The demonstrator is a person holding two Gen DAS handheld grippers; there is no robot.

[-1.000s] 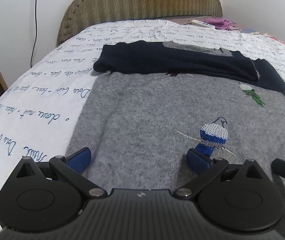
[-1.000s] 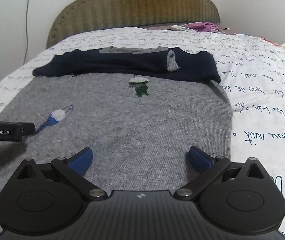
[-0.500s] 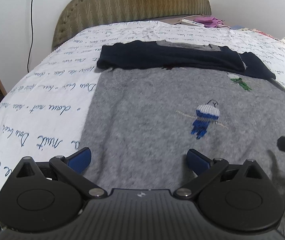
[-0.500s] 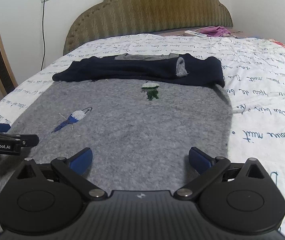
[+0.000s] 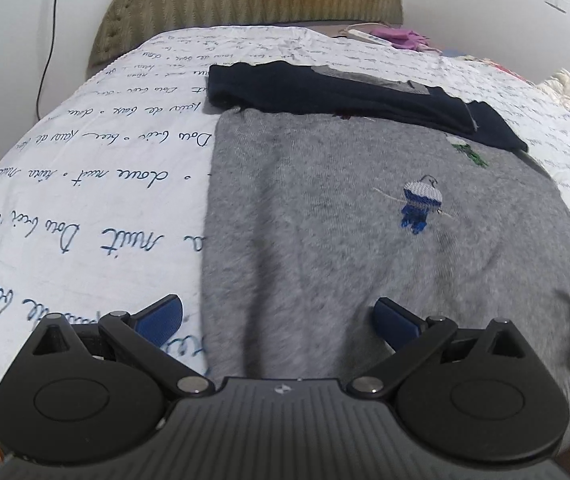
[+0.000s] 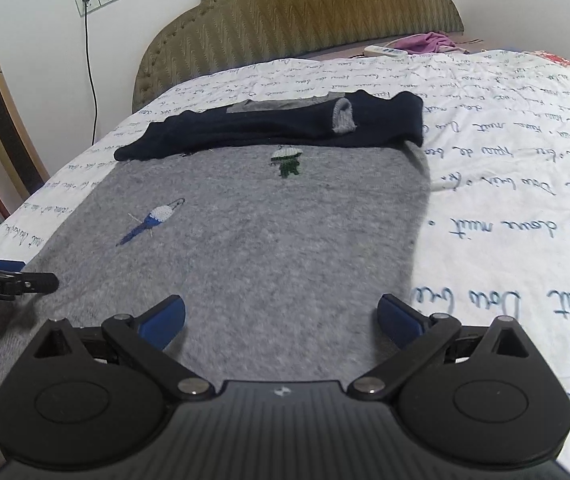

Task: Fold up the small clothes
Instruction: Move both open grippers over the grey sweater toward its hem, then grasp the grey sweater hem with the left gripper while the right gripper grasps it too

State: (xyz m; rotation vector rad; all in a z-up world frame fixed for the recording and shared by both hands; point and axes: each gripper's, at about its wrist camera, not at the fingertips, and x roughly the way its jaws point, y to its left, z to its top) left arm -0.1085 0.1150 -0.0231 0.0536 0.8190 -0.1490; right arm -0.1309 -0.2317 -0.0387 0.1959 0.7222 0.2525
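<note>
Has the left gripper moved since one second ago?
Yes. The left gripper has pulled back toward the near hem and shifted left: its left finger is now over the white sheet, off the grey sweater.

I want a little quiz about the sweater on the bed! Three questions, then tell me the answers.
1. True or false: the navy sleeves are folded across the top of the grey knitted sweater.
2. Which embroidered figure sits nearer the sleeves: A the green one, B the blue-and-white one?
3. Fill in: both the left gripper and the right gripper have their jaws ____.

Key: 1 true. 2 A. 3 open, holding nothing, above the sweater's near hem on the white script-printed bedsheet.
</note>
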